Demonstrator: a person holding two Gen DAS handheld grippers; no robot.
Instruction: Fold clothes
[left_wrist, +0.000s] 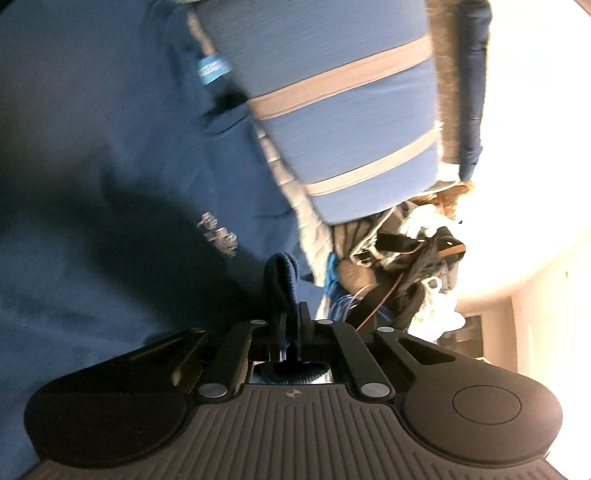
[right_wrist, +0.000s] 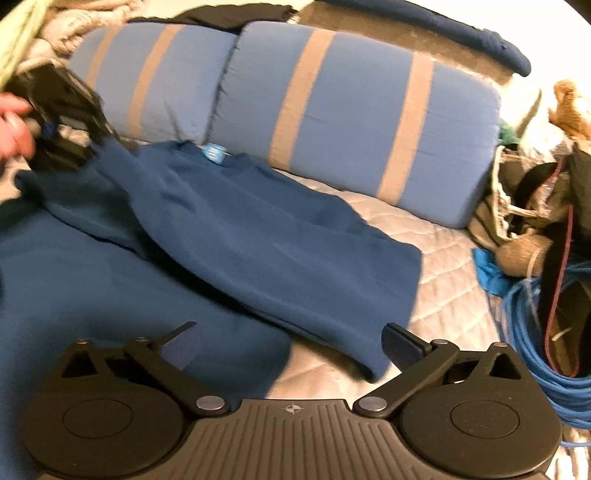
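A dark blue shirt (right_wrist: 236, 221) lies spread on a quilted mattress (right_wrist: 443, 266), its neck label by the pillows. My left gripper (left_wrist: 291, 314) is shut on a dark ribbed edge of the shirt (left_wrist: 282, 280), with the shirt body (left_wrist: 110, 166) filling the left of its view. In the right wrist view the left gripper (right_wrist: 70, 110) shows at the far left, lifting a corner of the shirt. My right gripper (right_wrist: 291, 339) is open and empty, low over the shirt's near edge.
Two blue pillows with tan stripes (right_wrist: 332, 110) stand behind the shirt. A coil of blue cable (right_wrist: 535, 332), straps and bags (right_wrist: 524, 206) are piled at the right of the mattress. More bedding (right_wrist: 55, 29) lies at the back left.
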